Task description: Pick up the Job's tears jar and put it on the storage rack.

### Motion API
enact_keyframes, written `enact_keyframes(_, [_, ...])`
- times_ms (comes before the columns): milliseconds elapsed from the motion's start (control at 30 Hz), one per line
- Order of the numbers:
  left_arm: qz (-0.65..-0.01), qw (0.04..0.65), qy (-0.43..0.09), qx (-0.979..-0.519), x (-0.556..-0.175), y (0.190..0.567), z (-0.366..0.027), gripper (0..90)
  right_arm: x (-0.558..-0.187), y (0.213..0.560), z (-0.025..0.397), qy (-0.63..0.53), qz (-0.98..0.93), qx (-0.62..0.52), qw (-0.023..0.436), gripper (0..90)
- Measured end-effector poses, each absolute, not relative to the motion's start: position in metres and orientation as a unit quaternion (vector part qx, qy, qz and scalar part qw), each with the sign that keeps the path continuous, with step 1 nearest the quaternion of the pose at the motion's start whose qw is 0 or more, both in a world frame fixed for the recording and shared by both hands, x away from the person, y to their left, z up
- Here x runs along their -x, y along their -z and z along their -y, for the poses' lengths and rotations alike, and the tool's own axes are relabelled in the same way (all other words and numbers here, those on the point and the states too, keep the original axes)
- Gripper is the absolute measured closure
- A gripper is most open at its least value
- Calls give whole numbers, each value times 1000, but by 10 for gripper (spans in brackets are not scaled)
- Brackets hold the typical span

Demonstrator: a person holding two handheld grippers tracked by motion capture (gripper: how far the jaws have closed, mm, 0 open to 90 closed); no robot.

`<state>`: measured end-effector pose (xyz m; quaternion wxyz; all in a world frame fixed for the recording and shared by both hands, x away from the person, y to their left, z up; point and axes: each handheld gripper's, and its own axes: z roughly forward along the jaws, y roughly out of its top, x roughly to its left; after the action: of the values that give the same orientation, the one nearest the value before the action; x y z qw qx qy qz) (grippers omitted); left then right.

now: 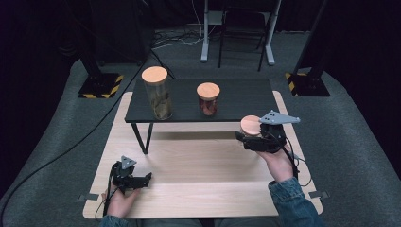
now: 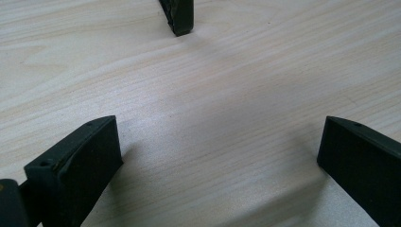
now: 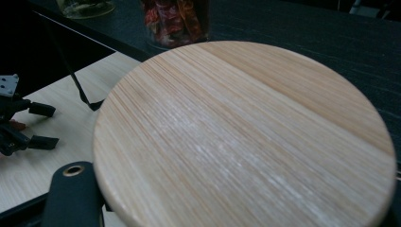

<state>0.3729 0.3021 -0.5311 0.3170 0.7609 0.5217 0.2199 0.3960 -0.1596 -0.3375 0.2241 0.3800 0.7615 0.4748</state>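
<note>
So on my right gripper [image 1: 248, 137] I've got a jar with a round wooden lid [image 1: 250, 125], and the jaws sit closed around it just below the lid. From overhead it's held up over the right side of the light wooden table [image 1: 198, 165], right at the front edge of the little black shelf [image 1: 236, 97], near its right end. In the right gripper view the lid [image 3: 246, 137] takes up nearly the whole picture, grain running diagonally, with one black jaw poking up at the bottom left against its rim. I can't see the glass body under it from any angle, so no idea what's inside.

My left gripper [image 1: 144, 178] is down low at the front left of the table, well apart from the right one. Its jaws are spread wide with nothing between them, just bare wood [image 2: 213, 118] in the left gripper view. A black shelf leg [image 2: 178, 16] touches the table at the top of that view.

On the shelf there are two more jars with the same sort of wooden lids: a tall jar [image 1: 158, 93] on the left with pale brownish stuff in it, and a short jar [image 1: 208, 99] near the middle holding something red. The short one is just behind the lid in the right gripper view [image 3: 176, 19].
</note>
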Motion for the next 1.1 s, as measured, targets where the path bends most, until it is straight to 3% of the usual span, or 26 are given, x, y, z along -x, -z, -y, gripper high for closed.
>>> enact_keyframes(1100, [-522, 317, -220, -761, -373, 531, -302, 0, -418, 309, 159, -477, -752, -384, 244, 246])
